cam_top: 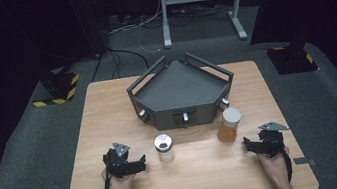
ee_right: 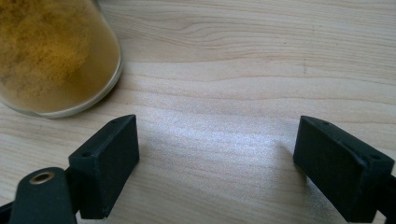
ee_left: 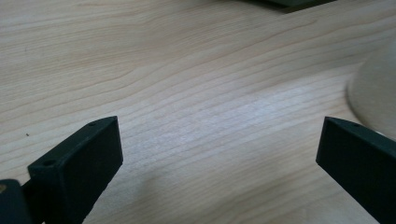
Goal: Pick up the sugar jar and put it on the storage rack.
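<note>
the left gripper point(cam_top: 139, 165) rests low on the wooden table point(cam_top: 194, 181) near its front edge, jaws spread wide with nothing but bare wood between them. just to its right stands the small jar with the silver lid point(cam_top: 164, 148), upright, close to the jaw tips but apart from them. in the left gripper view a pale rounded edge of that jar point(ee_left: 373, 93) sits at the right border, just above the right-hand jaw and outside the gap.

the right gripper point(cam_top: 250, 144) lies on the other side of the table, also near the front edge, jaws likewise spread and empty. the jar of orange powder with the white lid point(cam_top: 228, 125) stands upright ahead of it and a little to its left, near but not touching. in the right gripper view the orange jar's base point(ee_right: 56, 56) fills the upper left corner, beyond the left-hand jaw tip and off to the side of the opening.

behind both jars, at the table's middle, sits the dark angular tray point(cam_top: 181, 92), with the orange jar just beside its front right corner.
</note>
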